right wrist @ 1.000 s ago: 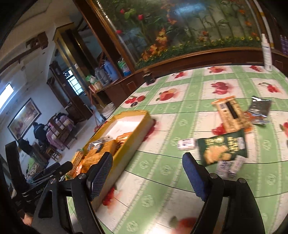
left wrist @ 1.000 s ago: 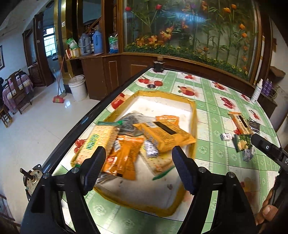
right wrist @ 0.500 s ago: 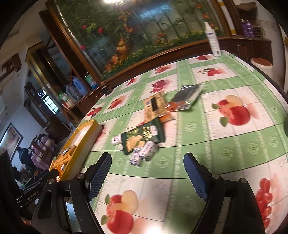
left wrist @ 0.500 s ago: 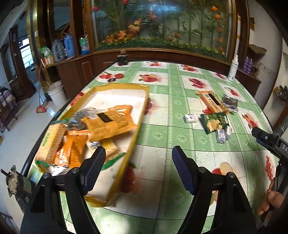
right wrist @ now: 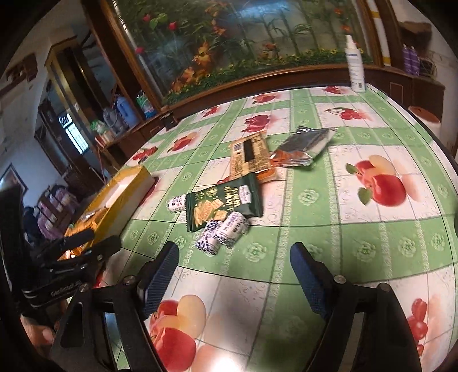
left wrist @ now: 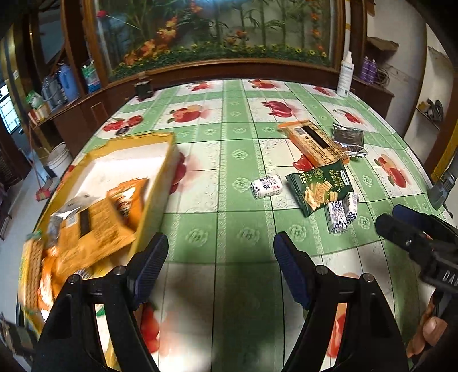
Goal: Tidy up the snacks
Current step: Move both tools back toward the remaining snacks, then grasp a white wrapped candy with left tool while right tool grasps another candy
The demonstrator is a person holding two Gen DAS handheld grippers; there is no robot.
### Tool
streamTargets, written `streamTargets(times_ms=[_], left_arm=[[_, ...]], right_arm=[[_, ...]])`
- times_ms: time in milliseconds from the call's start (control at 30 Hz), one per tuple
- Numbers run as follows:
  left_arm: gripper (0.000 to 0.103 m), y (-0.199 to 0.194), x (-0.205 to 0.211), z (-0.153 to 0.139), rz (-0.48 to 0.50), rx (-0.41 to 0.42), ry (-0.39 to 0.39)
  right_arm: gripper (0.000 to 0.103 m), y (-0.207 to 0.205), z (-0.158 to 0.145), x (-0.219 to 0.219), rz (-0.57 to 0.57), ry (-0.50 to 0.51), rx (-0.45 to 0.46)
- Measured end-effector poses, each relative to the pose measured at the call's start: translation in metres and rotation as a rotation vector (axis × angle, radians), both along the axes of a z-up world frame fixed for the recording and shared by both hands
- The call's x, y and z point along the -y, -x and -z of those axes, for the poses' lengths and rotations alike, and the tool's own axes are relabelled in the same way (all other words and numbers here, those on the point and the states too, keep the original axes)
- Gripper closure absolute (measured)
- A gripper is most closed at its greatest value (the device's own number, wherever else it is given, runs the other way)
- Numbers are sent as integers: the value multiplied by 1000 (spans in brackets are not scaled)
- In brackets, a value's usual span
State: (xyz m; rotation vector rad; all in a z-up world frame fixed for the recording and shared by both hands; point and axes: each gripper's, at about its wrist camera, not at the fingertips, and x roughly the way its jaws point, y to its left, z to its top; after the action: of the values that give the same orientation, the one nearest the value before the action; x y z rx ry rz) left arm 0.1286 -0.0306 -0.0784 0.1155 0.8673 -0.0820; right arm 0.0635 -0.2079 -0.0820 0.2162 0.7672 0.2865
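Observation:
A yellow tray [left wrist: 160, 171] [right wrist: 134, 194] at the table's left holds several orange snack packs [left wrist: 94, 229]. Loose snacks lie on the cloth: a green cracker bag [left wrist: 317, 186] [right wrist: 223, 203], small white candy rolls [left wrist: 266, 187] [right wrist: 223, 231], an orange cracker box [left wrist: 315, 143] [right wrist: 252, 157] and a silver pouch [left wrist: 347, 137] [right wrist: 303, 146]. My left gripper [left wrist: 220, 266] is open and empty over bare cloth, right of the tray. My right gripper [right wrist: 234, 274] is open and empty, just short of the candy rolls.
The round table [left wrist: 229, 120] has a green cloth with fruit prints. A white spray bottle [left wrist: 345, 73] [right wrist: 355, 65] and a dark jar [left wrist: 143, 88] stand at its far edge. A wooden cabinet with a flower panel [left wrist: 217, 25] stands behind.
Both grippers have swung right, away from the tray toward the loose snacks. The right gripper has come closer to the candy rolls. Both stay open.

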Motion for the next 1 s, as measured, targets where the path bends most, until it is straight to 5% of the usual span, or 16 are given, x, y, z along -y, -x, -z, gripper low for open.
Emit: streamTargets(times_ms=[200,300,367,733,900,1000], left_arm=[[27,-28,6,9,81,-47,23],[27,-39,12,10,112,-42,23],[27,-47,15,12,135,-45,21],[28,-75,28,27,206,-79,26],[70,-73,36,30,267,-84,54],[70,-72,37,30,279,-88,76]], right_arm=[[32,-26,9,-20,-18,52,-48],[42,-36,13,-23,-12,58,-67],[57,-41,15,-23,-12,68,-82],[59,-58,21,-31,-31,126,-96],[61,-57,18,-35,-55,175,-82],[63,-57,18,-30,-58,160,-85]])
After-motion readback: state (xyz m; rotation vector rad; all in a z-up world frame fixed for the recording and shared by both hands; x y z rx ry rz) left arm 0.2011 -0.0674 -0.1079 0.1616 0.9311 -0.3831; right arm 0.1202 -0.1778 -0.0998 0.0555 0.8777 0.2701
